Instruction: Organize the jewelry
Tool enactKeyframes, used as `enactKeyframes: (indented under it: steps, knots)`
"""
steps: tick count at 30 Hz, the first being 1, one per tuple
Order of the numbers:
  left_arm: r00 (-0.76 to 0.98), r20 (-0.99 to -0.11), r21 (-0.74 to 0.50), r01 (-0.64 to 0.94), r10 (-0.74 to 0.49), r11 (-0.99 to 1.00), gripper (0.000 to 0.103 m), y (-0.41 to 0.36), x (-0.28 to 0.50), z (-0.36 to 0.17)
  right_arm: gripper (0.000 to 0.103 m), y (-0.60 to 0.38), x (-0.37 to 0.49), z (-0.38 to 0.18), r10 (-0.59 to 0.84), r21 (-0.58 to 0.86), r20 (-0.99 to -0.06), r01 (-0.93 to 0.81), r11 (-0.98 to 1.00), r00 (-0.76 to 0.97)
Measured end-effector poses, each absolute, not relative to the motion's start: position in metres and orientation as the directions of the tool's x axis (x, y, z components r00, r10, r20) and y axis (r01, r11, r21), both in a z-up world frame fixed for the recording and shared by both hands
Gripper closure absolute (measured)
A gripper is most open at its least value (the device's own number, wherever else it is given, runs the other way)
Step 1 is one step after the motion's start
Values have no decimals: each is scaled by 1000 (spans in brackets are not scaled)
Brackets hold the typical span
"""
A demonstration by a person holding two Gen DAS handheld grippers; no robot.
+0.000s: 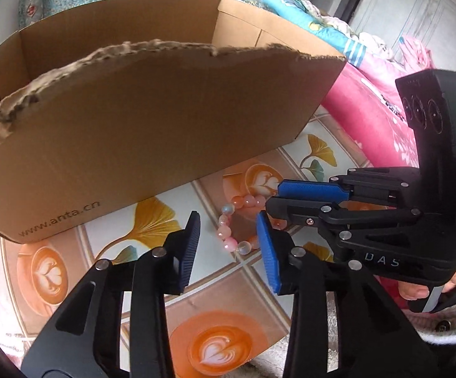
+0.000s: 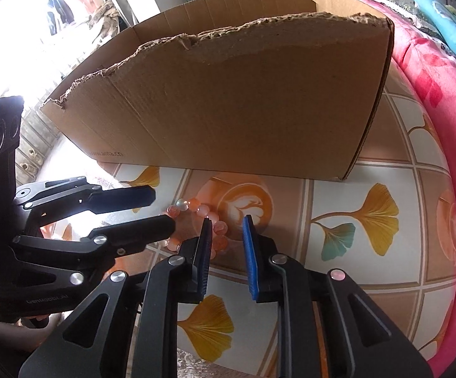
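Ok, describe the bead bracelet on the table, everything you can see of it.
The bead bracelet is a loop of round, glossy beads, pink, orange and a few pale clear ones, lying flat on the patterned tablecloth in front of the cardboard box. Both grippers' fingers reach into the loop and hide part of it. Whether they touch it cannot be told.

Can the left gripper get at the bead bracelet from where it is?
Probably yes: the bracelet lies on the tablecloth just ahead of the left gripper, though the right gripper crowds its far side.
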State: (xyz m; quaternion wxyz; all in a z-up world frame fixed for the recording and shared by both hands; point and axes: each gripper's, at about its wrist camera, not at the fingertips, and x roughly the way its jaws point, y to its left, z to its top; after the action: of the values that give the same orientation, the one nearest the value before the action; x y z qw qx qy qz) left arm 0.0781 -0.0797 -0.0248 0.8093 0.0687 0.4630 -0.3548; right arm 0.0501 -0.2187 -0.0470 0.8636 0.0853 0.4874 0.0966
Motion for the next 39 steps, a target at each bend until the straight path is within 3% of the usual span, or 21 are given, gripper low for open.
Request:
enactKeyframes:
  steps: [4, 7, 9, 19, 23, 27, 31, 39]
  knots:
    - [351, -818, -138, 649, -455, 749, 80, -90, 76, -29, 83, -219, 43, -48, 254, 238, -820, -99, 966, 513]
    - [380, -821, -93, 647, -426, 757, 95, -92, 76, -31, 83, -217, 41, -48, 248, 223, -818, -111, 969, 519]
    - [376, -818, -106, 646, -436, 756, 95, -91, 76, -31, 93, -217, 40, -48, 247, 220, -817, -116, 969, 521]
    - [377, -743, -205, 659, -554, 723, 95, -70, 61, 3, 93, -224, 27, -26, 304, 275, -781, -137, 952, 545]
    - [363, -651, -288, 694, -666, 660, 95, -55, 54, 45, 93, -228, 17, 9, 338, 285, -737, -185, 941, 586]
    - [387, -580, -273, 737, -717, 619, 95, -58, 65, 91, 93, -230, 25, 60, 350, 244, -669, -252, 937, 656]
    - [361, -553, -307, 749, -751, 587, 95, -72, 107, 125, 93, -241, 55, 97, 361, 212, -625, -294, 932, 692]
    - [156, -692, -502, 598, -705, 625, 95, -114, 228, 80, 93, -256, 157, 82, 323, 212, -791, -262, 941, 520]
